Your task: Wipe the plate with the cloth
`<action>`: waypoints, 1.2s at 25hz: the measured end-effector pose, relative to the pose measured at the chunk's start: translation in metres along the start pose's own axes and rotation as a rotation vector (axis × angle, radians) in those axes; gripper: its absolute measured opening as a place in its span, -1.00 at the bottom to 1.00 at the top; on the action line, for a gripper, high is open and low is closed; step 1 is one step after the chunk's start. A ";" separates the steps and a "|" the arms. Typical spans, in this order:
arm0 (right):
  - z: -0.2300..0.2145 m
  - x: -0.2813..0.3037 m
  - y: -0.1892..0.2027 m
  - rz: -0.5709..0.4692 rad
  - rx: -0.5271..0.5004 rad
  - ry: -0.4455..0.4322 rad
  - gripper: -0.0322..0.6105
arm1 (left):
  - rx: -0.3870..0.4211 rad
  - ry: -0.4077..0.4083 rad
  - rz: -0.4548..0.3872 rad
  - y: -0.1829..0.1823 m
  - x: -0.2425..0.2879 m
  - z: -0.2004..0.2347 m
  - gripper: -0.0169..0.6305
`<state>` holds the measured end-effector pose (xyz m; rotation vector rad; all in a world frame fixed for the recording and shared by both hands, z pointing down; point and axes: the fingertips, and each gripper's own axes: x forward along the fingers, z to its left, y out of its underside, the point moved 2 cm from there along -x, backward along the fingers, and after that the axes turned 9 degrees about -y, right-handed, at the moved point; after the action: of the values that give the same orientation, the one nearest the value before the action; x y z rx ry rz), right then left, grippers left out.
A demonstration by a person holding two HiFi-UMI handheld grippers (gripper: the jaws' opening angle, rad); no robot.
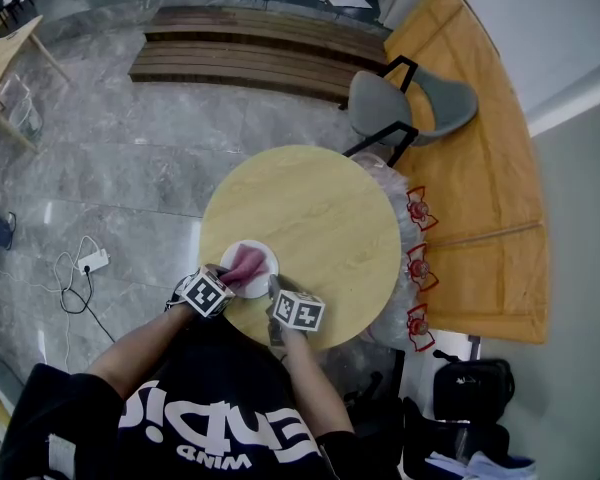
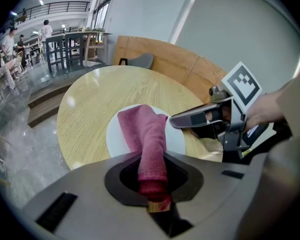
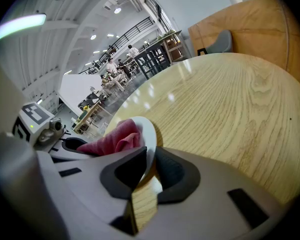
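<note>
Jaws of your left gripper point(image 2: 152, 196) were pinched tight on the near end of the cloth point(image 2: 146, 131), whose long axis ran straight away from them across the plate point(image 2: 116, 134). Your right gripper point(image 3: 146, 171) had its jaws clamped on the plate's near right rim, perhaps tipping it slightly off the table point(image 3: 230, 99), though that angle was hard to judge. The plate sat at the table's near left edge, with bare face showing either side of the cloth.
</note>
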<state>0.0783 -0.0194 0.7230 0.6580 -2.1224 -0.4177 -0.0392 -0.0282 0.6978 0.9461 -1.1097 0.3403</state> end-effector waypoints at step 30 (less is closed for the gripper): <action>0.005 0.001 -0.001 -0.001 -0.012 -0.009 -0.68 | 0.049 -0.108 -0.021 -0.009 -0.002 0.033 -0.79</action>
<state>0.0744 -0.0199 0.7202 0.6515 -2.1271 -0.4344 -0.0538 -0.0592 0.6958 1.0281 -1.1939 0.3031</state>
